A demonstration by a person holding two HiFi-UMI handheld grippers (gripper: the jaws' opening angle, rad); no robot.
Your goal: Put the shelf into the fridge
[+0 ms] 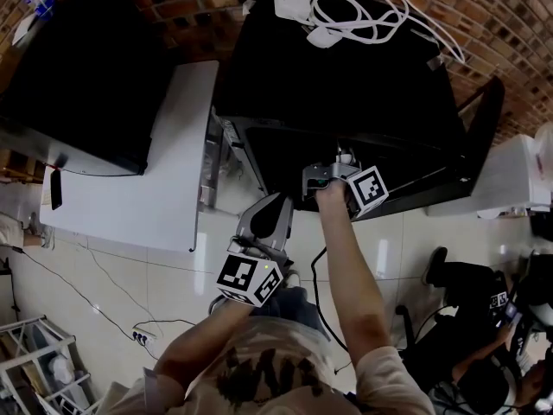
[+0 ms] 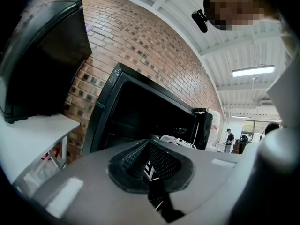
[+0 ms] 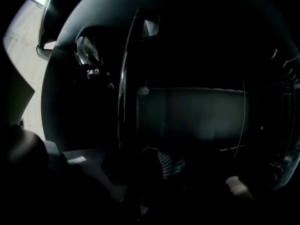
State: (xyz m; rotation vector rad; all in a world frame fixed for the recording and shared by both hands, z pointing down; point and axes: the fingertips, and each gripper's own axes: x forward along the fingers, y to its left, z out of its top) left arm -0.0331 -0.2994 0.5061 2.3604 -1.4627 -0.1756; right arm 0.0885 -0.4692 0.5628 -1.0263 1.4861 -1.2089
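Note:
The black fridge (image 1: pixel 346 85) stands open, its door (image 1: pixel 484 128) swung out to the right. My right gripper (image 1: pixel 333 173) reaches into the dark opening. In the right gripper view a dark, thin-edged shelf (image 3: pixel 127 102) runs upright through the jaws of that gripper (image 3: pixel 159 168), which look shut on it. Behind it shows the fridge's pale back wall (image 3: pixel 197 116). My left gripper (image 1: pixel 268 219) hangs lower, in front of the fridge and outside it. Its jaws (image 2: pixel 152 168) are shut on nothing and face the open fridge (image 2: pixel 140 111).
A white table (image 1: pixel 164 162) with a black monitor (image 1: pixel 78 76) stands left of the fridge. White cables (image 1: pixel 363 11) lie on the fridge top. A power strip (image 1: pixel 143 337) lies on the floor, and a person (image 1: pixel 484 318) sits at lower right. Brick wall lies behind.

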